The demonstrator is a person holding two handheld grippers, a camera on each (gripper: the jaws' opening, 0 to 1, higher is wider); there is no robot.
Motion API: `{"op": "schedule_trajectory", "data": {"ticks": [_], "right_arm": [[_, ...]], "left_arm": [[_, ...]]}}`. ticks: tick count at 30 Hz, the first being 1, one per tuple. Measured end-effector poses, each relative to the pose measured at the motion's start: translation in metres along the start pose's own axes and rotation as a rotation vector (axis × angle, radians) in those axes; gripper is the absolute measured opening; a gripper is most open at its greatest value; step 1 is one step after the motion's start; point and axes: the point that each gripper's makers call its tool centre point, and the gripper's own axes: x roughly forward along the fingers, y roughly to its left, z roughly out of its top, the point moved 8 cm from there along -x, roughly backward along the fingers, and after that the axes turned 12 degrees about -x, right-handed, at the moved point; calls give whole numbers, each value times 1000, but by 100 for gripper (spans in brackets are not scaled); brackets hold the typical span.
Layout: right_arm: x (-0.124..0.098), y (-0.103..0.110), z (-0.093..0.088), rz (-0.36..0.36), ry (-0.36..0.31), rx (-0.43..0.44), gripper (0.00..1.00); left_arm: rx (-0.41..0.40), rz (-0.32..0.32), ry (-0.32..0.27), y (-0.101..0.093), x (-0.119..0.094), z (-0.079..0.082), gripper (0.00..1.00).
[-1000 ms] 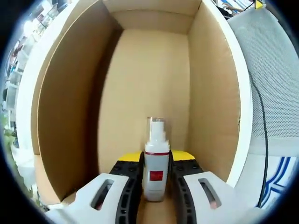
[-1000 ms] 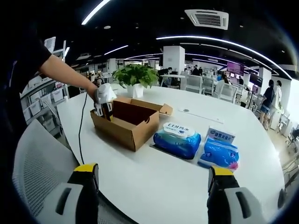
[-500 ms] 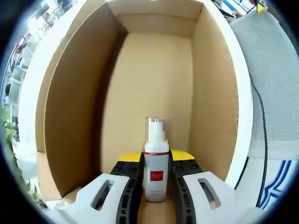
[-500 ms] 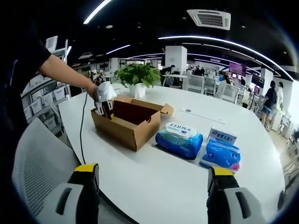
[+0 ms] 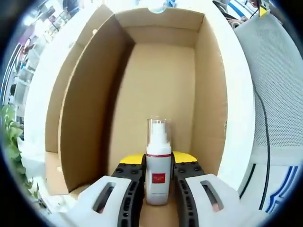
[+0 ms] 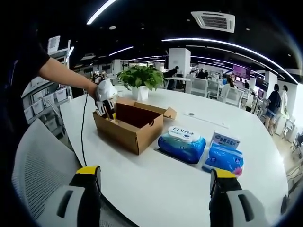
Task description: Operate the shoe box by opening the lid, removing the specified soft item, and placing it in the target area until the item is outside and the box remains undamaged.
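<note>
2 claws working: your left claw (image 5: 158, 182) clamps a pump bottle (image 5: 158, 165) inside the open shoe box (image 5: 85, 118), which sits at 11 o'clock on the counter (image 6: 156, 179). Your right claw (image 6: 154, 201) hangs wide open, holding nothing, over the counter's near edge.

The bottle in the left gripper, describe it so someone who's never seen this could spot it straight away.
Find the open cardboard box on the white table; the left gripper is over its near end. Between its black jaws stands a small grey bottle with a clear cap, a red band and a red square label, unlike the blue wipe packs beside the box.
</note>
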Motion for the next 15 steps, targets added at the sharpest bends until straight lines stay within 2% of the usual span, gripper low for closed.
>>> {"op": "schedule_trajectory", "data": {"ticks": [15], "right_arm": [[1,3,7,30,-25,-30,93]], "left_arm": [[-30,21,-66,-8,-21,9,20]]}}
